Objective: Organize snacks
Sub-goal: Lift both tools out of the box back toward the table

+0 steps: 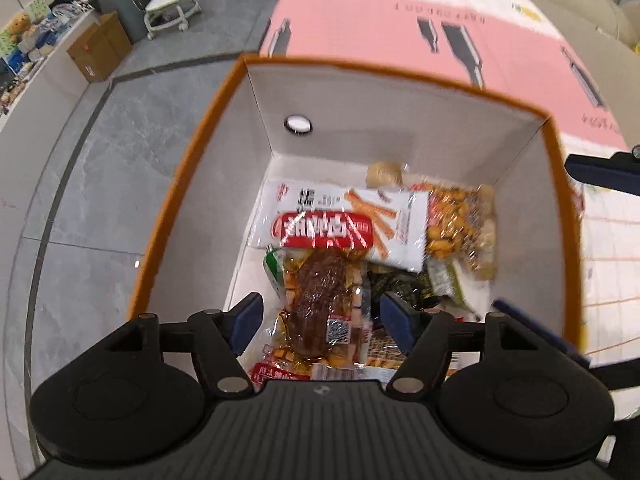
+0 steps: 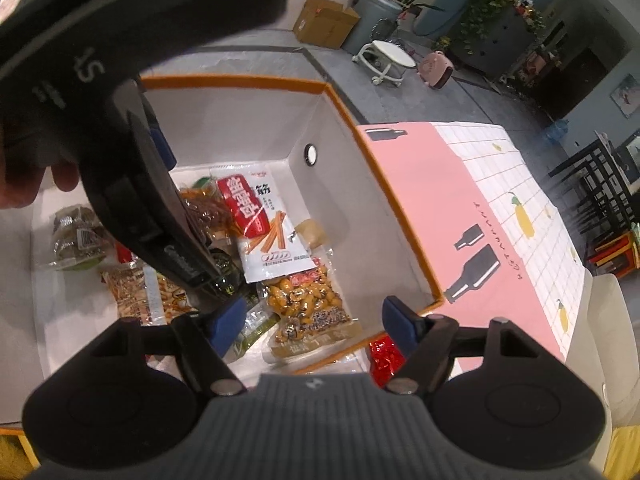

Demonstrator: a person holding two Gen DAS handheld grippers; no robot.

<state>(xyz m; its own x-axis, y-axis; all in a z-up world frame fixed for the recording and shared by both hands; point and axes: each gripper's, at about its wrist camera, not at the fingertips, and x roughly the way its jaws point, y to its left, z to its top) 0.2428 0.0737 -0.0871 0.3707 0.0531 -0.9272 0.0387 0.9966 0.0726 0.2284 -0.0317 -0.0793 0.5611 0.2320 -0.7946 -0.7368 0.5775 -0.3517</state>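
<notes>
Even indoor light, glare on the snack wrappers point(image 1: 320, 236), fisheye-bent edges, slight motion blur

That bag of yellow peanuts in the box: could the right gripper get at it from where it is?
Probably yes. The right gripper stands open just above the peanut bag, which lies uncovered near the orange-rimmed box wall. The left gripper sits further over, off that path.
</notes>
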